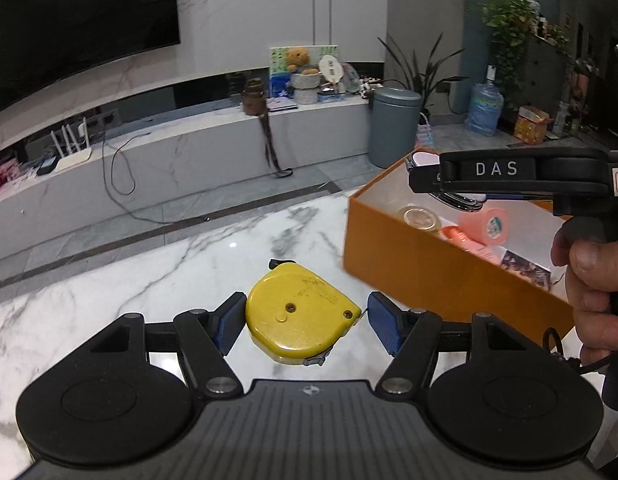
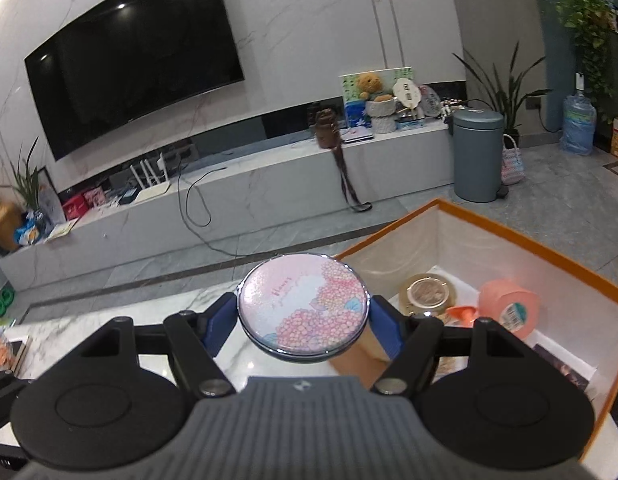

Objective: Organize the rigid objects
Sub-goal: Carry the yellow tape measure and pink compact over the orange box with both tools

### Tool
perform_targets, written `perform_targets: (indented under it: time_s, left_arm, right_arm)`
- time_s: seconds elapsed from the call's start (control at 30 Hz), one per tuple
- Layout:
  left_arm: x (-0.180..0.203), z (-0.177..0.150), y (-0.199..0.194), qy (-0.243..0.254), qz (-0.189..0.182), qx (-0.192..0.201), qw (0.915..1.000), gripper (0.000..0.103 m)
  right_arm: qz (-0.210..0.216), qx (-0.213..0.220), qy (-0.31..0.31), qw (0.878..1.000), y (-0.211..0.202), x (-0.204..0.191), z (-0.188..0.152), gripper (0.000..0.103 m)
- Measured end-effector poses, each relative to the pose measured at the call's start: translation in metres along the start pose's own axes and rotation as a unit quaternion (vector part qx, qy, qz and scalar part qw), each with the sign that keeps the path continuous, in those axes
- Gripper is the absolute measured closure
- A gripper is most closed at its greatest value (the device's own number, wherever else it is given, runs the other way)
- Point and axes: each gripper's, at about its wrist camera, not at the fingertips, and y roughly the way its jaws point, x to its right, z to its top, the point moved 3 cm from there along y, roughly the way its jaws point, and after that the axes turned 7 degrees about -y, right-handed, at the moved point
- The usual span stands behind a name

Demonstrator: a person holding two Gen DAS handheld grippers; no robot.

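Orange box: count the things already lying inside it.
4: a gold-lidded jar at the far end, an orange tube beside it, a pink tape roll next, and a dark picture card nearest. The right hand-held gripper may hide more.

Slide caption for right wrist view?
Right gripper holds round pink floral compact mirror beside open orange cardboard box.

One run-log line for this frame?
left hand-held gripper: grips yellow tape measure | right hand-held gripper: holds round floral compact by orange box
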Motion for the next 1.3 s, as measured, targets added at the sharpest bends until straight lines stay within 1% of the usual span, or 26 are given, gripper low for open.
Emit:
perform_targets:
  time_s: [0.13,0.3,0.4,0.63,0.87,1.0,1.07,1.2,1.3]
  left_arm:
    - [0.022,0.012,0.004,0.007,-0.011,0.004,0.9999,0.027]
    - [0.056,0.025,0.008,0.026,-0.032,0.016,0.9990,0.027]
    - [0.072,0.028,0.014,0.029,-0.048,0.016,0.9983,0.027]
    - [0.104,0.033,0.030,0.048,-0.068,0.012,0.9964,0.027]
    - [0.128,0.035,0.049,0.063,-0.083,0.000,0.9946,0.027]
    - [0.143,0.034,0.063,0.078,-0.090,-0.012,0.9928,0.027]
    - [0.153,0.032,0.068,0.086,-0.094,-0.019,0.9917,0.027]
    - [0.169,0.028,0.075,0.107,-0.101,-0.027,0.9887,0.027]
    - [0.177,0.025,0.082,0.116,-0.106,-0.033,0.9870,0.027]
  right_arm:
    - [-0.004,0.006,0.010,1.000,-0.008,0.016,0.004,0.032]
    - [-0.012,0.013,0.017,1.000,-0.020,0.038,0.007,0.032]
    - [-0.019,0.016,0.026,0.999,-0.026,0.053,0.007,0.032]
    - [-0.038,0.015,0.043,0.998,-0.036,0.088,0.006,0.032]
    - [-0.047,-0.004,0.044,0.998,-0.029,0.107,0.004,0.032]
    - [-0.051,-0.013,0.033,0.998,-0.029,0.116,0.003,0.032]
    - [-0.057,-0.017,0.027,0.998,-0.030,0.120,0.003,0.032]
    - [-0.070,-0.026,0.035,0.997,-0.028,0.136,0.001,0.032]
    - [-0.079,-0.042,0.034,0.995,-0.021,0.150,-0.001,0.032]
